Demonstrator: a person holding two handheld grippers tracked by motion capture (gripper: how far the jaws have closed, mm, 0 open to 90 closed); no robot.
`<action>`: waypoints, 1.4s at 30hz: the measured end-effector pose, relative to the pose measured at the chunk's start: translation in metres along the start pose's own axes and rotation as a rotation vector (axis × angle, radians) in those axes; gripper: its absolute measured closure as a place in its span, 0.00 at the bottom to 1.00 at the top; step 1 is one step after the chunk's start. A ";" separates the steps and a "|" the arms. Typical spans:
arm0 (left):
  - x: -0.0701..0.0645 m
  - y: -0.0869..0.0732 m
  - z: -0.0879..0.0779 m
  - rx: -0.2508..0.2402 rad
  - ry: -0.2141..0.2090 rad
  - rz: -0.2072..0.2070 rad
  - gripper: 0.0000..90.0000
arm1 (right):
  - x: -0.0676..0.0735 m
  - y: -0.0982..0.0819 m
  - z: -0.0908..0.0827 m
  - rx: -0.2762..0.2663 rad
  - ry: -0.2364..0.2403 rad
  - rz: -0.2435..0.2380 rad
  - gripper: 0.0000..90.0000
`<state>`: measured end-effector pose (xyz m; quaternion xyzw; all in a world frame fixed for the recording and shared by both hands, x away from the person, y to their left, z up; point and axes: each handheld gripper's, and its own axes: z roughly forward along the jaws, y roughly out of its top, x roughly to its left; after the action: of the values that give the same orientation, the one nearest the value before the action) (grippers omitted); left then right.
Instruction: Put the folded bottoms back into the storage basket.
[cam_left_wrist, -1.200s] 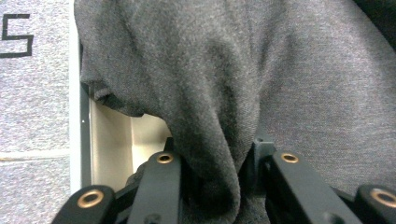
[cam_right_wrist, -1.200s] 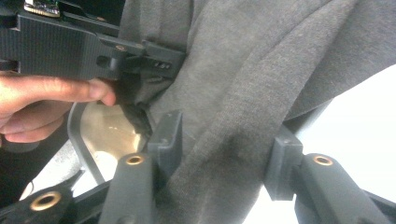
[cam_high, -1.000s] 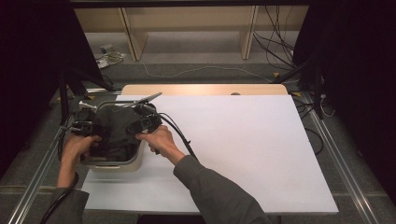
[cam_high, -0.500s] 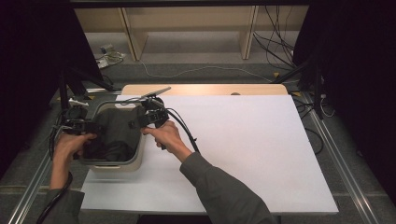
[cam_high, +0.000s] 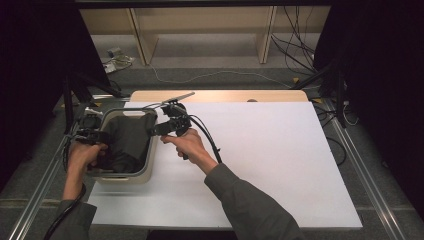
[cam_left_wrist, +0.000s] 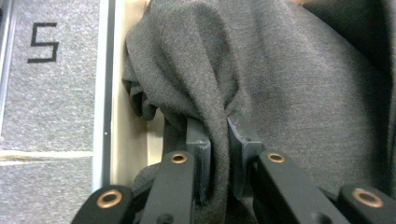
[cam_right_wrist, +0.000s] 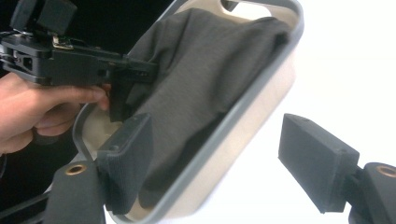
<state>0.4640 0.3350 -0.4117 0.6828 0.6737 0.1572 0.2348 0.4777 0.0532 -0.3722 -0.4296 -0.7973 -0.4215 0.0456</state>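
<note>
Basket (cam_high: 148, 170): on the table (cam_high: 280, 165), at its left edge. Cloth (cam_high: 127, 142): inside the basket. Left gripper (cam_high: 95, 137): at the basket's left wall, clamped on a fold of the cloth. Right gripper (cam_high: 157, 129): at the basket's right rim, one jaw inside the wall, one outside. Shelving (cam_high: 200, 30): behind the table.

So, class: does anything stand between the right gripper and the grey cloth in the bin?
Yes. The right gripper is open astride the bin's rim, one jaw inside by the grey cloth. The left gripper is already shut on that cloth.
</note>
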 end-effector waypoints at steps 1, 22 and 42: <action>0.001 0.000 0.002 0.004 -0.012 -0.017 0.90 | -0.002 -0.001 -0.003 -0.002 0.000 0.001 0.29; 0.004 -0.002 0.020 0.069 0.037 -0.042 0.62 | -0.046 -0.033 -0.048 -0.046 -0.006 0.018 0.29; -0.025 0.013 -0.038 -0.027 -0.097 -0.038 0.18 | -0.066 -0.046 -0.073 -0.073 -0.064 0.004 0.29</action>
<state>0.4537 0.3143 -0.3699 0.6737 0.6720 0.1284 0.2794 0.4651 -0.0542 -0.3835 -0.4459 -0.7817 -0.4360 0.0052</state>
